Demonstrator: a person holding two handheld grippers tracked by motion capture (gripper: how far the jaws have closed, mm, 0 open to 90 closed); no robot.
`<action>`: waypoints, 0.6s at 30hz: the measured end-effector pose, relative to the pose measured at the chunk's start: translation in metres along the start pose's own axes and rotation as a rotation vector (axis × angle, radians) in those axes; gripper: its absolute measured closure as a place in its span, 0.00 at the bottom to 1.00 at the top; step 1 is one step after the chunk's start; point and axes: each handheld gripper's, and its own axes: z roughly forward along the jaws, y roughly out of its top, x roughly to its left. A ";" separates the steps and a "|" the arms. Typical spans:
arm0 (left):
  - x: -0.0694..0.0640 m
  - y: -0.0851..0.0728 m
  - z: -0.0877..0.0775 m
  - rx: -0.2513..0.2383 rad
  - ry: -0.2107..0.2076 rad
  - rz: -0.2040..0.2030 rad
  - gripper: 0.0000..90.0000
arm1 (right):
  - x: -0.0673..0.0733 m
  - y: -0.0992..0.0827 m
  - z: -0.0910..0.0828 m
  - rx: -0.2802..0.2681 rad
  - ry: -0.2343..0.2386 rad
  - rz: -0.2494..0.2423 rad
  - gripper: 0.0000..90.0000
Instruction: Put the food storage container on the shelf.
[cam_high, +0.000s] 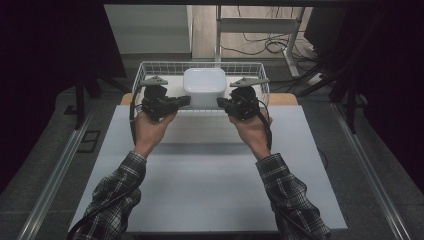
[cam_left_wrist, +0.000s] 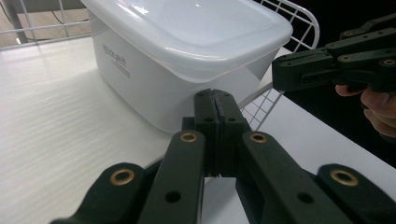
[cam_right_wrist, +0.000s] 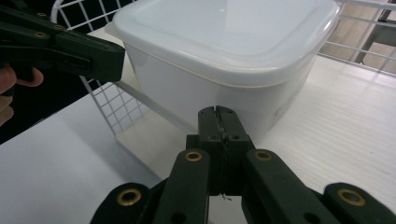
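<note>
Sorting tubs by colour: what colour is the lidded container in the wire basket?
Translucent white container, lid included; clearest in the right gripper view.

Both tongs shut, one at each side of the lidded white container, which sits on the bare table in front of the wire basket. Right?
Not quite. The lidded white container sits inside the wire basket, not on the table in front of it; the high view shows this. The left tongs and right tongs are shut, one at each side.

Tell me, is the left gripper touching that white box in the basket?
Cannot tell. In the left gripper view the left gripper, shut, overlaps the white box, with no plain contact or gap.
</note>
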 end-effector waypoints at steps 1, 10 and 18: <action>0.000 0.001 0.001 0.003 0.005 0.001 1.00 | -0.001 0.000 0.001 -0.002 -0.003 0.001 0.99; -0.003 0.001 0.001 -0.012 -0.008 0.004 0.93 | -0.006 -0.001 0.000 -0.007 0.001 0.001 0.98; -0.014 -0.012 -0.003 -0.016 -0.033 0.042 0.57 | -0.002 -0.009 -0.008 -0.007 0.028 -0.006 0.71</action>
